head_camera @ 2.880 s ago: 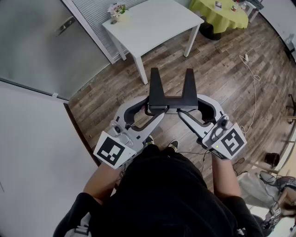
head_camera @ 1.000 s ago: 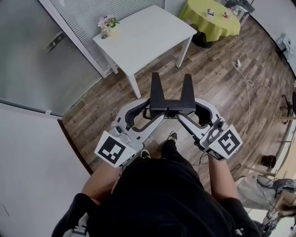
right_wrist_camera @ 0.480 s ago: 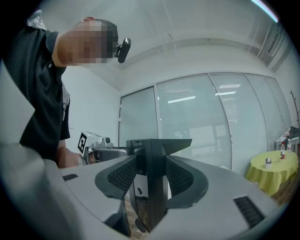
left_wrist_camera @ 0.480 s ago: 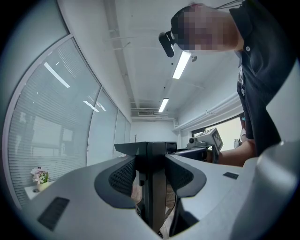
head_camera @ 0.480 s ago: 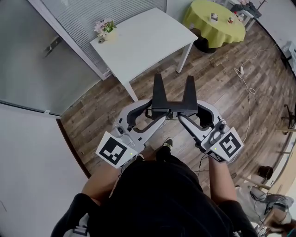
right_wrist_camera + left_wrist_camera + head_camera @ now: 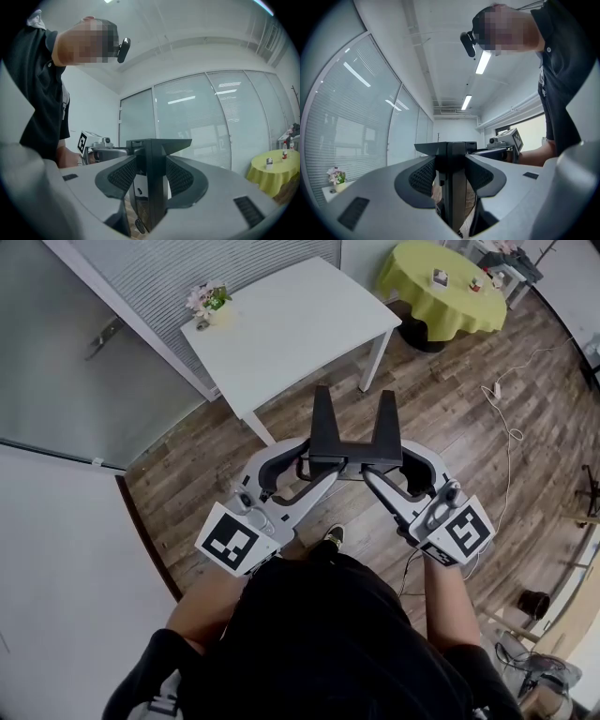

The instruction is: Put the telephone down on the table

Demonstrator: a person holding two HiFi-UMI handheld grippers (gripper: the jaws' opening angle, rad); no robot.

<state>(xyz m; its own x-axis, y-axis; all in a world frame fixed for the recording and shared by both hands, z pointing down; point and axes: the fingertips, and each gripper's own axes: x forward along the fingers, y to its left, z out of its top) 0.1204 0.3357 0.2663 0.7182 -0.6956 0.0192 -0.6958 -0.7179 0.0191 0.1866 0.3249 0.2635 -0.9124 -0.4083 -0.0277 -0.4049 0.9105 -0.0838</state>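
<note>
Since the earlier head views the white table (image 6: 281, 334) has drawn nearer to the grippers and fills more of the frame, and the person's shoe (image 6: 333, 538) now shows below the grippers. The black telephone (image 6: 352, 442) is carried between the two grippers over the wooden floor (image 6: 450, 418), just short of the table's near edge. Its two upright prongs reach toward that edge, and none of it is over the tabletop.

The left gripper (image 6: 305, 465) clamps the end of the telephone on the side of the table's flower-pot corner. In the left gripper view its ribbed pads press on either side of the dark slab. The right gripper (image 6: 401, 470) clamps the opposite end in the same way, and in the right gripper view its pads are closed against the slab.

A small flower pot (image 6: 208, 304) stands on the table's far left corner, beside the glass wall (image 6: 187, 268) behind the table. Well to the right of the table is a round table under a yellow-green cloth (image 6: 441, 287), with a few small items on it. A pale cable (image 6: 511, 427) trails over the floor to the right of the white table
</note>
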